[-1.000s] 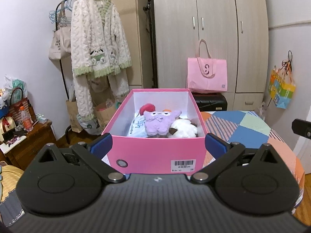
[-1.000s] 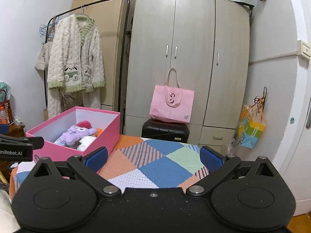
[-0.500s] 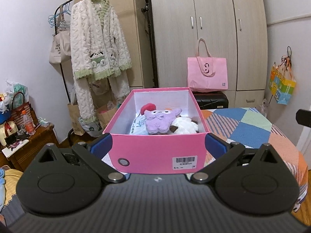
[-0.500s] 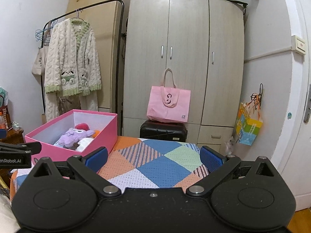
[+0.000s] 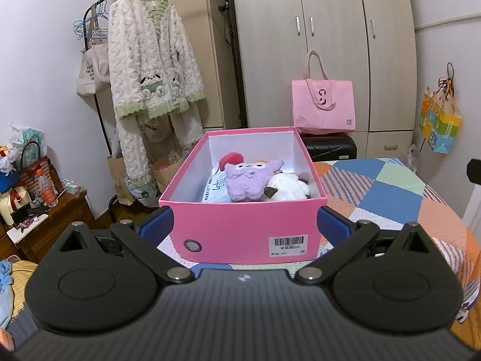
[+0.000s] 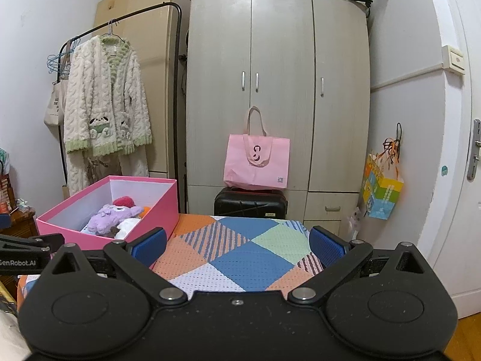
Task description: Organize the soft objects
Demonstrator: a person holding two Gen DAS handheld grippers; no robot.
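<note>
Over the last second the left tool (image 5: 243,224) has drawn slightly back and up from the pink box (image 5: 240,231): the box now sits a little higher and smaller in the left wrist view, and more of the purple plush (image 5: 246,177) and white plush (image 5: 287,188) inside it shows. The right tool (image 6: 237,242) has tilted or lifted a little, it seems, since the wardrobe (image 6: 276,90) top and the patchwork blanket (image 6: 240,252) lie lower in its view than before.
</note>
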